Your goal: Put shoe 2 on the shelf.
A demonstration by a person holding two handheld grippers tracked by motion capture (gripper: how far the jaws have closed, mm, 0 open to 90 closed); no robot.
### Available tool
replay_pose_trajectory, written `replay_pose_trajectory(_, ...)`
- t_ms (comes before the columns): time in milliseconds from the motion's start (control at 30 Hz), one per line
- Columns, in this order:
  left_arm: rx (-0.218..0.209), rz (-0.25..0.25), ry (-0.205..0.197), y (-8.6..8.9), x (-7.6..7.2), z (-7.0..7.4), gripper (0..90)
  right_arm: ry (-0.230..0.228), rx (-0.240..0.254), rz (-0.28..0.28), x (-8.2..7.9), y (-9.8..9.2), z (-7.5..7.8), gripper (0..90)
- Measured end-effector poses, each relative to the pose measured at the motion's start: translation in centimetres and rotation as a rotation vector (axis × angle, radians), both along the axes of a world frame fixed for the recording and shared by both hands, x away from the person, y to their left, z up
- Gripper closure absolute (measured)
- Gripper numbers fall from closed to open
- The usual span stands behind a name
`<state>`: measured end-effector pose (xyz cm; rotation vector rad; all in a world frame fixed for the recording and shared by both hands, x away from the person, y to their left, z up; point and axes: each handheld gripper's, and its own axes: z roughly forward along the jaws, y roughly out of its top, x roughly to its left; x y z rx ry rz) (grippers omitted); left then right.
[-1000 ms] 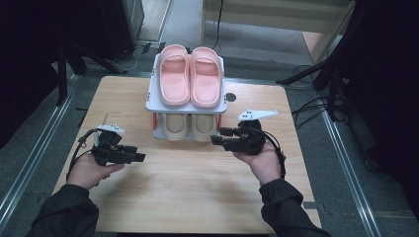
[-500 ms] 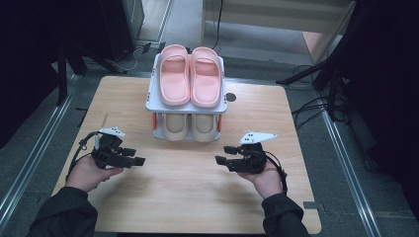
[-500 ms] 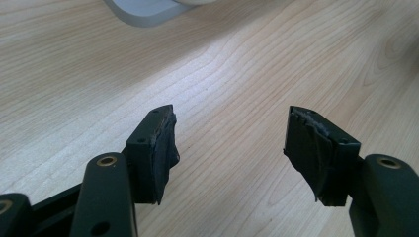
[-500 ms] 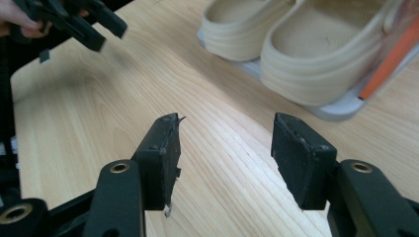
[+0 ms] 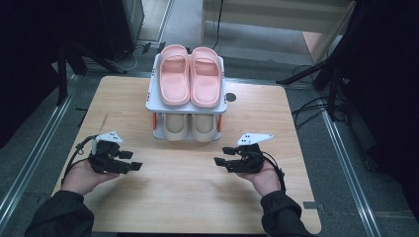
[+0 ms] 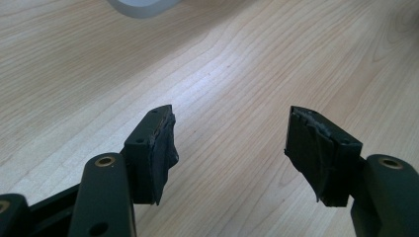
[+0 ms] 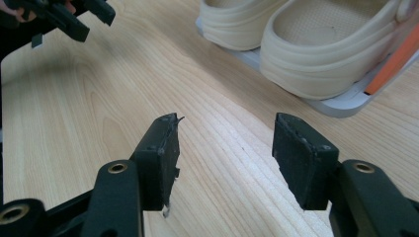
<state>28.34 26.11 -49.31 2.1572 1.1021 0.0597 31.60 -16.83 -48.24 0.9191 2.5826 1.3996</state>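
Note:
A white two-shelf shoe rack [image 5: 185, 107] stands at the middle back of the wooden table [image 5: 197, 197]. A pair of pink slippers [image 5: 190, 74] lies on its top shelf and a pair of cream slippers [image 5: 190, 126] on the lower one. My left gripper [image 5: 130, 160] rests low at the table's left, pointing right. Its jaws have just been opening, and the left gripper [image 6: 230, 116] holds only bare wood between them. My right gripper [image 5: 223, 155] sits right of centre, pointing left. Its jaws have also just been opening, and the right gripper [image 7: 227, 121] is empty, with the cream slippers [image 7: 316, 44] just ahead.
A small dark round spot [image 5: 230, 97] marks the table right of the rack. An orange post [image 7: 390, 64] carries the rack's shelves. Dark stands and cables surround the table on the floor. Bare wood lies between the two hands.
My right hand has come down from beside the rack's lower shelf toward the near tabletop. Both grippers' jaws stand a little wider. The left hand has barely moved.

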Motion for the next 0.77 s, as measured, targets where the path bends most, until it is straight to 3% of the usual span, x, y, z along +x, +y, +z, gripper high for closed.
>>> replay_pose_trajectory(433,0.003,0.001,-0.015,0.27,-0.05,0.00,32.8,0.013,-0.028,0.020,-0.12,0.43,-0.29,43.8)
replay_pose_trajectory(767,0.001,0.004,-0.032,0.14,-0.03,-0.09,30.5,0.017,-0.020,0.023,-0.05,0.17,-0.19,43.1)
